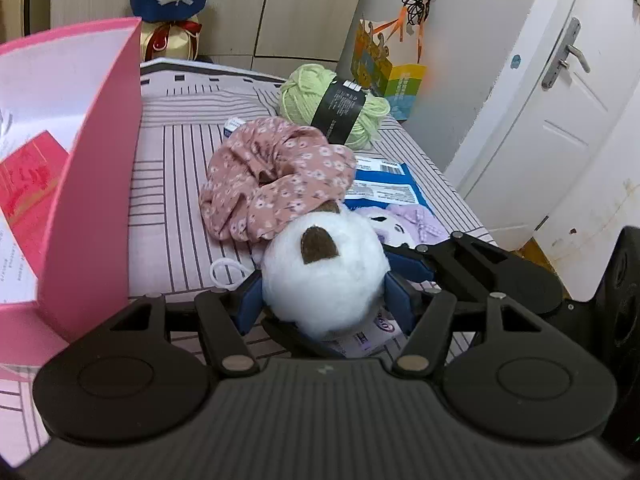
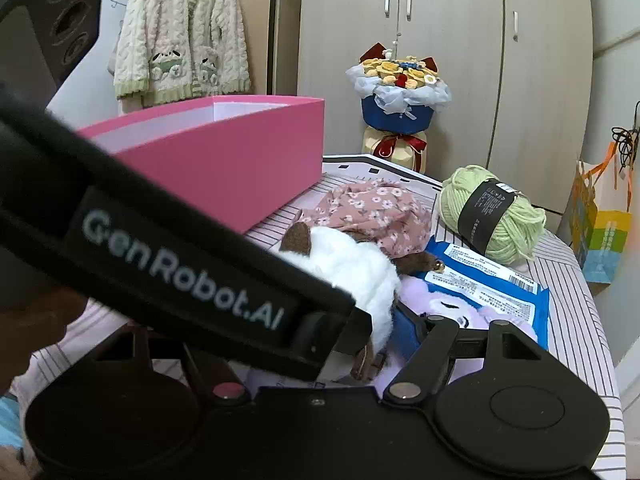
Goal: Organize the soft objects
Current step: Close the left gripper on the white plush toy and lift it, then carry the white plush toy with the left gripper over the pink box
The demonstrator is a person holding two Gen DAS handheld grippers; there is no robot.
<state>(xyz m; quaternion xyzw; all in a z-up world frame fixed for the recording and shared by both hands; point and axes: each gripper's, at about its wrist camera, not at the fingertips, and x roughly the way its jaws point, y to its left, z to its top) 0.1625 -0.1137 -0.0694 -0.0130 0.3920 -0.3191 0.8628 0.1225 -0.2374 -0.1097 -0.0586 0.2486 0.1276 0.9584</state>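
Left claw [image 1: 324, 300] clamps white plush [image 1: 324, 280] | ears face forward | right claw unclear

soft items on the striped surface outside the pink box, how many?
4. White plush toy between the left gripper pads; pink floral scrunchie just behind it; green yarn skein farther back; purple plush to the right, on the blue packet. More may be hidden.

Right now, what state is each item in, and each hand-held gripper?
Left hand-held gripper: shut on white plush toy.
White plush toy: clamped between the blue pads.
Right hand-held gripper: fingers mostly hidden, state unclear.
Pink box: open, no lid on.
Floral scrunchie: lying loose on the bed.
Green yarn: wound, label band on.
Door: closed.
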